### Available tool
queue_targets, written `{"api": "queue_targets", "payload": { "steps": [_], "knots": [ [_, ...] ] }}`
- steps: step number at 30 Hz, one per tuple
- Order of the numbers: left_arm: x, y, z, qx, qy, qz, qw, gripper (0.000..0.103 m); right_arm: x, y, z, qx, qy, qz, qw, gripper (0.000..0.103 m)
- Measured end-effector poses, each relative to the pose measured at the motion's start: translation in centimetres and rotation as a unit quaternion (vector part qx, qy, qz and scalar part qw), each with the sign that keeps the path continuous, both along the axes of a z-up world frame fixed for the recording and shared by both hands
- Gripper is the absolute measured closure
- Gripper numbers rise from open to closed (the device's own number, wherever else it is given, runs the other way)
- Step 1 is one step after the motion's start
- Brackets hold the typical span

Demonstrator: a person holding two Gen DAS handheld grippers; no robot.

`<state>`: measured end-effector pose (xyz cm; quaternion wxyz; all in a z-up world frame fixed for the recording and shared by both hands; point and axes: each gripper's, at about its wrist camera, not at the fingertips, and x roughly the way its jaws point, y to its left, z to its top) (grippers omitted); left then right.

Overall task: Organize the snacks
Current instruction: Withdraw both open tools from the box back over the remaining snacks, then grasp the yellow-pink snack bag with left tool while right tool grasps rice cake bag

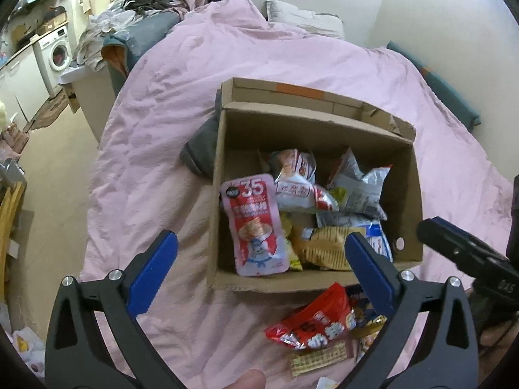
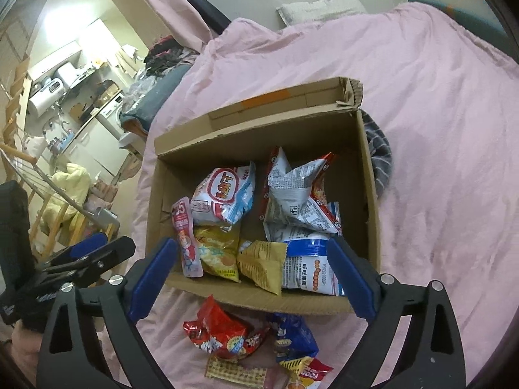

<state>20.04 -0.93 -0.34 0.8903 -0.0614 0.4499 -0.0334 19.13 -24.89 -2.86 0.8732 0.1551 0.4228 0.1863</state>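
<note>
On the pink duvet [image 1: 168, 123] covering the bed sits an open cardboard box [image 1: 410, 194], flaps up at the far side, and that's where most of the snacks are. Against the box's left wall leans a pink pouch [image 1: 256, 227] with a big "35" on it. Next to it, near the front wall, there's a yellow chip bag [image 2: 219, 253] and a tan packet [image 2: 262, 264], with a blue-and-white bag [image 2: 308, 265] in the front right corner. Further back lie a white bag with a red oval logo [image 2: 223, 194] and a crumpled silver bag [image 2: 295, 191].

Not everything's in yet though. Just outside the box's front wall, lying loose on the duvet, are a red bag [image 2: 223, 337], a dark blue bag [image 2: 292, 337] and a flat beige wafer-looking pack [image 2: 233, 372].

Left gripper [image 1: 261, 253] hangs above the box's front left corner, jaws spread wide, nothing between the blue pads. Right gripper [image 2: 253, 259] is over the front edge of the box, also spread wide and holding nothing. Each one peeks into the other's view at the side.

A grey striped cloth [image 2: 379, 149] pokes out from behind the box. Pillow [image 1: 301, 16] at the head of the bed, washing machine [image 1: 58, 52] way off in the background.
</note>
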Motion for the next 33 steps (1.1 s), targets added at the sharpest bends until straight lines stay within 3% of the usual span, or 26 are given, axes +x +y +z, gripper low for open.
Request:
{"api": "queue_targets", "payload": {
  "steps": [18, 24, 28, 33],
  "knots": [
    [-4.2, 1.1, -1.3, 0.000, 0.032, 0.003, 0.9995, 0.001, -6.0, -0.8, -1.7, -0.014, 0.041, -0.003, 0.999, 0.004],
    [-6.1, 0.6, -2.9, 0.004, 0.065, -0.008, 0.9979, 0.001, -7.5, -1.2, -2.9, -0.056, 0.065, -0.008, 0.996, 0.004],
    [-7.1, 0.2, -4.3, 0.022, 0.087, -0.021, 0.9958, 0.001, -8.0, -2.4, -4.3, -0.048, 0.097, -0.015, 0.994, 0.004],
    [-7.1, 0.4, -6.3, 0.002, 0.129, -0.023, 0.9914, 0.001, -8.1, -4.1, -5.8, -0.042, 0.137, -0.038, 0.989, 0.004]
  ]
}}
